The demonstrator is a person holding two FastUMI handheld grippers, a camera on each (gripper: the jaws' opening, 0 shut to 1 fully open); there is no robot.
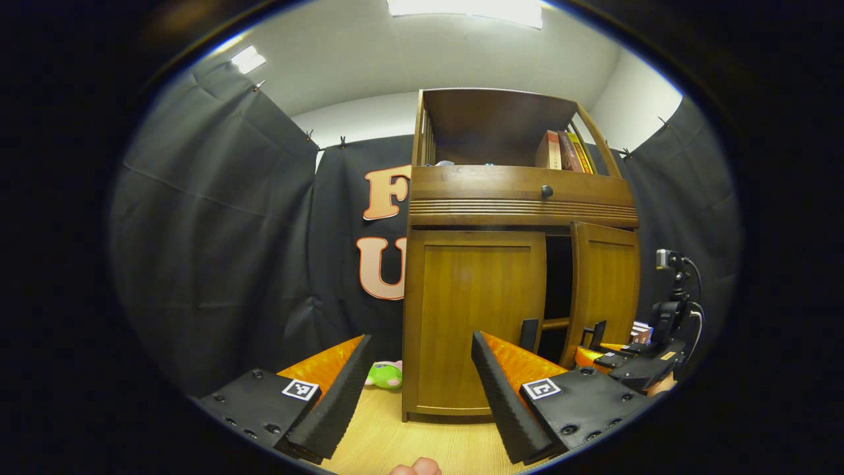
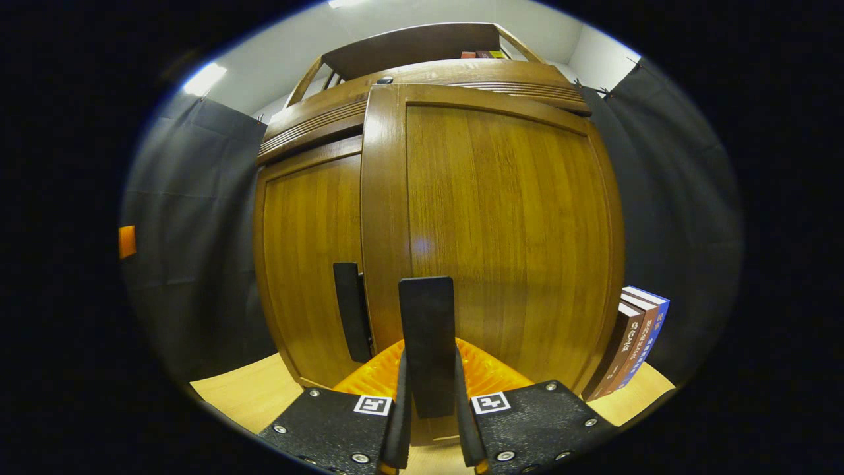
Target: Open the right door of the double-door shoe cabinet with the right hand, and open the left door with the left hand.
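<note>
R claw was clamped on the right door handle, door part open. L claw was wide, near the shut left door. Risk: handle slipping if pulled off the hinge arc.

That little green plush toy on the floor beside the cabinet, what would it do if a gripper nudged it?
The green plush toy looks soft, so it would probably squash and slide rather than resist. It seems small beside the cabinet, so likely light. Its rounded shape might let it tumble on the smooth wooden floor.
</note>
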